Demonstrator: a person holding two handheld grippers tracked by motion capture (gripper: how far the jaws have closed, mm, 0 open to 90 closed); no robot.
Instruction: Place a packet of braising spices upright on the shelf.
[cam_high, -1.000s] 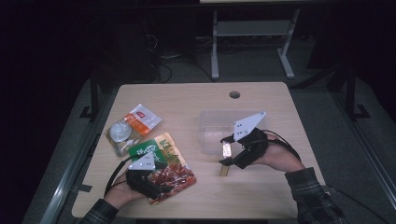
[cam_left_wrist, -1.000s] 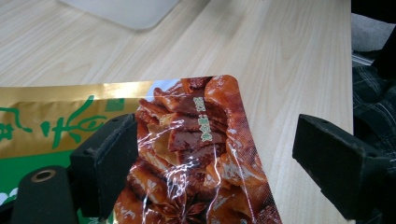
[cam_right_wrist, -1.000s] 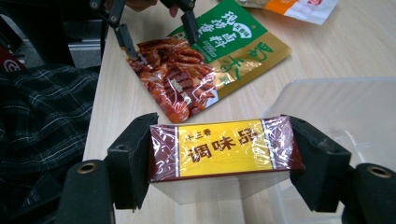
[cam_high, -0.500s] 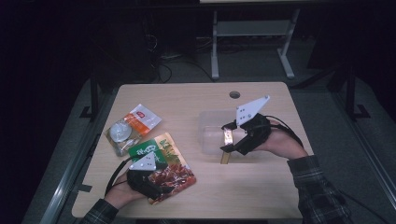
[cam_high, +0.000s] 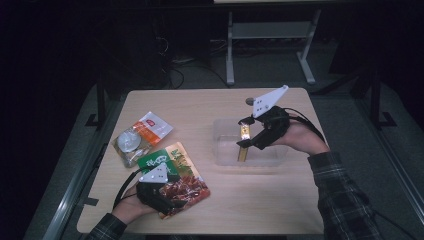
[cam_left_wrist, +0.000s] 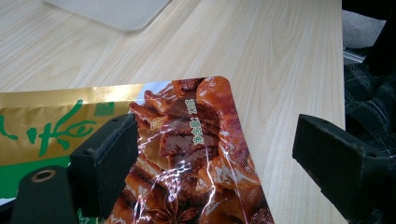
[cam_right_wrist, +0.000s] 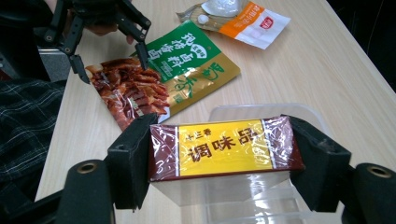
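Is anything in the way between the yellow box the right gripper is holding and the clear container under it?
Nothing visible. The right gripper holds the yellow box directly above the clear container, whose open top is uncovered.

Between the jaws of the right tongs (cam_right_wrist: 224, 161), the yellow-and-maroon box (cam_right_wrist: 224, 148) carries large red characters 调味品 on its yellow panel, with a smaller line above too fine to read. Beyond it, under the left tongs (cam_right_wrist: 112, 51), the green-and-gold pouch (cam_right_wrist: 187, 65) bears white Chinese lettering, illegible here.
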